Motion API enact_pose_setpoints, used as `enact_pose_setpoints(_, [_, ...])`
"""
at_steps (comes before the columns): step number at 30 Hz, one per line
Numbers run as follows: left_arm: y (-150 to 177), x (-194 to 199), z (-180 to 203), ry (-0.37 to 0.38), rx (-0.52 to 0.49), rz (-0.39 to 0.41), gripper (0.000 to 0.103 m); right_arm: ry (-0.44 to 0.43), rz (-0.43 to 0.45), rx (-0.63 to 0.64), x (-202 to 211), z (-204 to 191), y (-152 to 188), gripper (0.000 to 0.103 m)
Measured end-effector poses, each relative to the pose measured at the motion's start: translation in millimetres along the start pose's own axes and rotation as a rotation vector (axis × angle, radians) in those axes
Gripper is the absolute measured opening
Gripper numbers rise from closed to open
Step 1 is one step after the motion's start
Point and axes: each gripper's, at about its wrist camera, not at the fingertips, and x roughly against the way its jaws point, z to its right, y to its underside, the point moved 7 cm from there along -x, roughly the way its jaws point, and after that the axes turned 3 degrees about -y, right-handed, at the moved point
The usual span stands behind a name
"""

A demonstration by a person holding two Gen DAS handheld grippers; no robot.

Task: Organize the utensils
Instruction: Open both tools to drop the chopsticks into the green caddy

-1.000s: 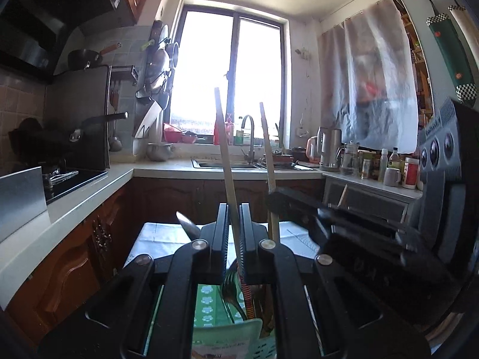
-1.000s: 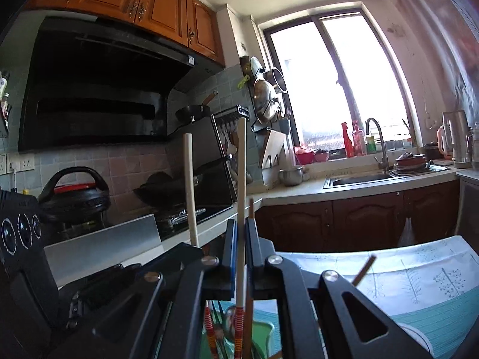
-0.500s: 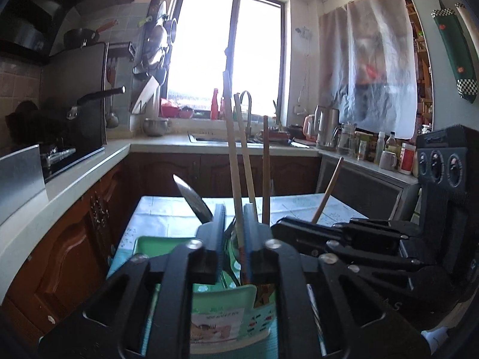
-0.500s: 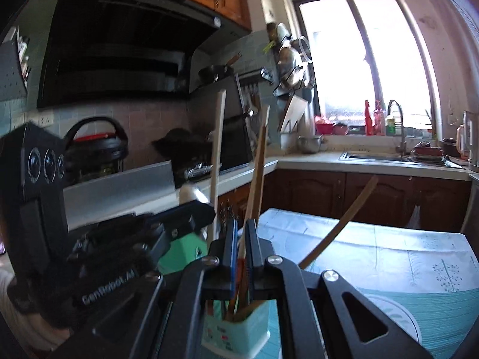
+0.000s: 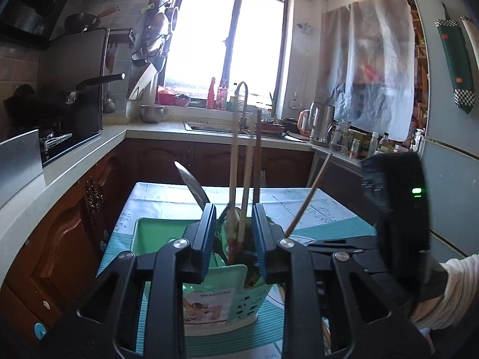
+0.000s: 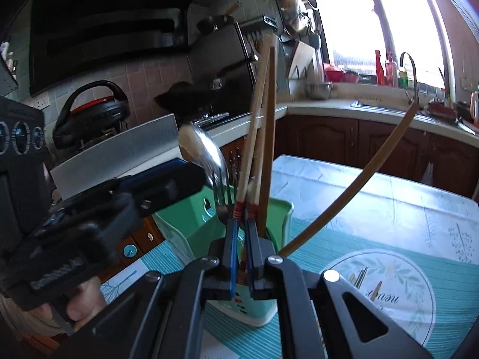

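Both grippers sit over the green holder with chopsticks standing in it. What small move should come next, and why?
Probably lift the left gripper straight up and clear: its jaws stand open around chopsticks that already rest in the green holder, while the right gripper looks nearly closed on another.

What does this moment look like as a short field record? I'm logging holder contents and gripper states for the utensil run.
holder: green utensil holder on the patterned tablecloth
contents: upright chopsticks, a spoon, a fork
leaning: one brown chopstick tilted away from the rest
left gripper: open, straddling the holder's top
right gripper: narrow gap, at the red-banded chopsticks; grip unclear
tray: green tray behind holder
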Motion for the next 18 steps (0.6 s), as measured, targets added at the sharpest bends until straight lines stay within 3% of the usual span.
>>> enact_pose_setpoints(6, [4, 6, 9, 0.025, -0.006, -0.021, 0.022, -0.014, -0.083, -0.033, -17, -5, 9, 0.005])
enact_pose_setpoints(8, [5, 8, 12, 0.03, -0.006, -0.032, 0.027, -0.017, -0.09, -0.035, -17, -6, 11, 0.005])
enact_pose_setpoints(10, [5, 12, 14, 0.028, 0.001, -0.038, 0.042, -0.017, -0.087, -0.049, -12, -6, 11, 0.006])
enact_pose_setpoints(11, [5, 14, 15, 0.029, 0.005, -0.039, 0.044, -0.02, -0.085, -0.052, -9, -5, 11, 0.006])
enact_pose_setpoints(18, [11, 25, 29, 0.044, 0.007, -0.112, 0.044, -0.021, -0.094, -0.094, 25, 6, 16, 0.006])
